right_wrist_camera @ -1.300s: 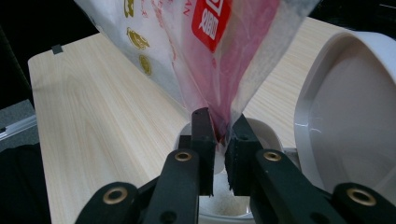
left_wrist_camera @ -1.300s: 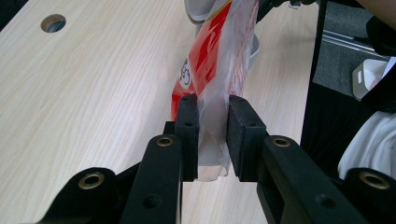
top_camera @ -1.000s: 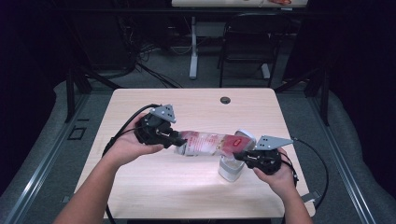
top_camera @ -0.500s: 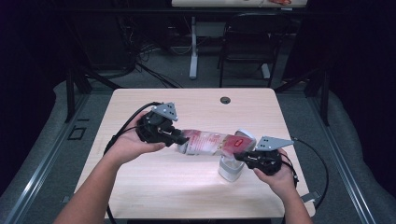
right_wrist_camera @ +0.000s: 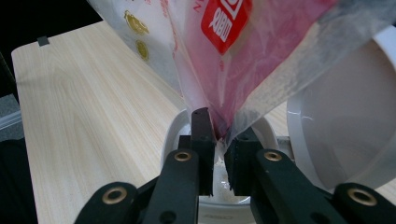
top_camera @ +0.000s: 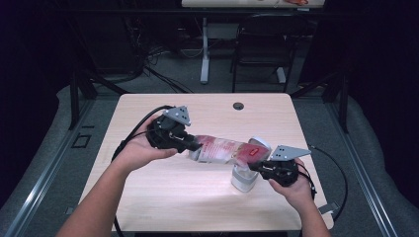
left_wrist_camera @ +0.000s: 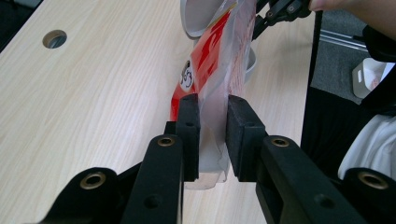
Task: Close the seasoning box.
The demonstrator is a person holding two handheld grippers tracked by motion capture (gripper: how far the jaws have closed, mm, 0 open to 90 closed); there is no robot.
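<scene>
Tabletop (top_camera: 148, 197) unchanged — both grippers still stretch the bag (top_camera: 222, 149).

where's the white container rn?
High view: the white container stands on the table right of centre, near the front edge, directly under the red-and-clear bag, just left of the right tool.

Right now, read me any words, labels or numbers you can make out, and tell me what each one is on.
Red label with white characters on the clear and red plastic bag: cropped, unreadable.
Gold round emblems on the bag's clear side: too small.
Round cartoon logo on the bag: no readable text.
</scene>
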